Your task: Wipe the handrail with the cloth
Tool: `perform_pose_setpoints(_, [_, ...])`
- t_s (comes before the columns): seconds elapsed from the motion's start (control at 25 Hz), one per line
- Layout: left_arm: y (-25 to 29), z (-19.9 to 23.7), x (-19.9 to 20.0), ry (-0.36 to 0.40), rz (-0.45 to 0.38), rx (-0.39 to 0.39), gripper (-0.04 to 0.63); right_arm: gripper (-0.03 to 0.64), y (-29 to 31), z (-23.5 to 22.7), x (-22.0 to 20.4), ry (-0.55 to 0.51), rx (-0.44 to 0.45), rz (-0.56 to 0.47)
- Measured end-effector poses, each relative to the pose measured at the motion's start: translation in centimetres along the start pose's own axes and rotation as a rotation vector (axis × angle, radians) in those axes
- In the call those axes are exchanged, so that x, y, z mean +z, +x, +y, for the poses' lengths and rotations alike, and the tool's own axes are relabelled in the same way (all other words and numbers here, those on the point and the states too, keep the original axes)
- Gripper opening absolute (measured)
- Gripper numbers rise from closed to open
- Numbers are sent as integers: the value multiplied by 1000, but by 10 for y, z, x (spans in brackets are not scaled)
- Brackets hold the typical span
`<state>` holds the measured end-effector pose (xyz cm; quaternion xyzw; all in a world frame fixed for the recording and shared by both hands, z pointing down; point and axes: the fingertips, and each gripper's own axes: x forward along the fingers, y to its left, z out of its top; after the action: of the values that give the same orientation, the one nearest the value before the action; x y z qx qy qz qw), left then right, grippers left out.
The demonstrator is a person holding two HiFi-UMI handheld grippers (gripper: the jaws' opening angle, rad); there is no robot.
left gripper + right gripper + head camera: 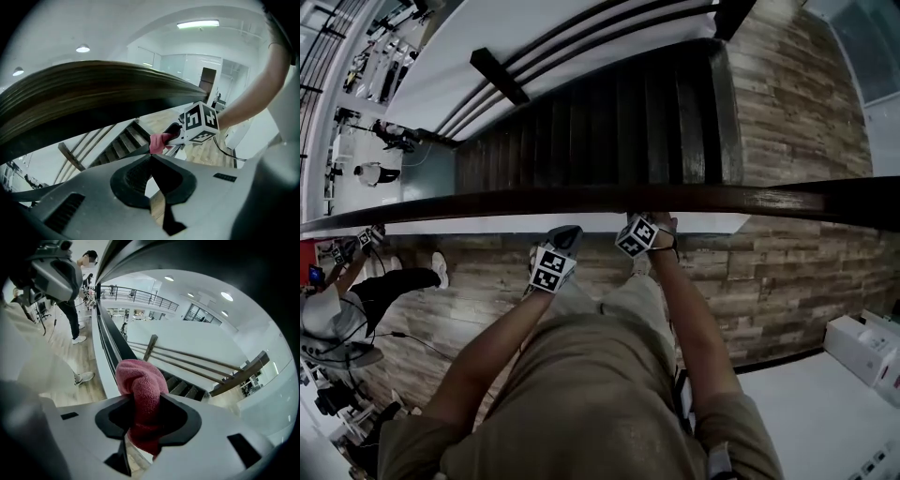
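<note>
The dark wooden handrail (581,199) runs across the head view; in the left gripper view it is a broad brown band (93,89) overhead. My right gripper (654,225) sits just below the rail, shut on a bunched pink cloth (140,394) that sticks out past its jaws. From the left gripper view the cloth (159,142) shows at the right gripper's tip, under the rail. My left gripper (565,238) hangs a little lower and to the left, close to the rail without touching it. Its jaws (151,156) meet at the tips with nothing between them.
Beyond the rail a dark staircase (600,122) drops away, with a second wooden rail (502,77) on its far side. People (356,300) and gear stand on the wood floor at left. White boxes (862,352) sit at lower right.
</note>
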<state>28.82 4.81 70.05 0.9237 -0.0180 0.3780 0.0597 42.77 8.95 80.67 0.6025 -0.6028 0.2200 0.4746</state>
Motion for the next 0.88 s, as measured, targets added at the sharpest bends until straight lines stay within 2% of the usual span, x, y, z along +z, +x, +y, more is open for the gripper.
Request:
perform_pose_setpoints(0.2, [40, -44, 36, -59, -28, 47, 17, 150, -20, -58, -71, -52, -9, 16])
perform_pose_setpoints(0.4, [64, -88, 63, -38, -40, 8, 17, 150, -36, -103, -150, -34, -34, 48])
perform_pose_setpoints(0.68, [71, -116, 62, 22, 4, -38, 17, 150, -70, -186, -269, 7, -166, 196])
perform_pose_setpoints(0.88, [68, -107, 58, 5, 8, 1, 17, 150, -76, -222, -312, 98, -225, 274])
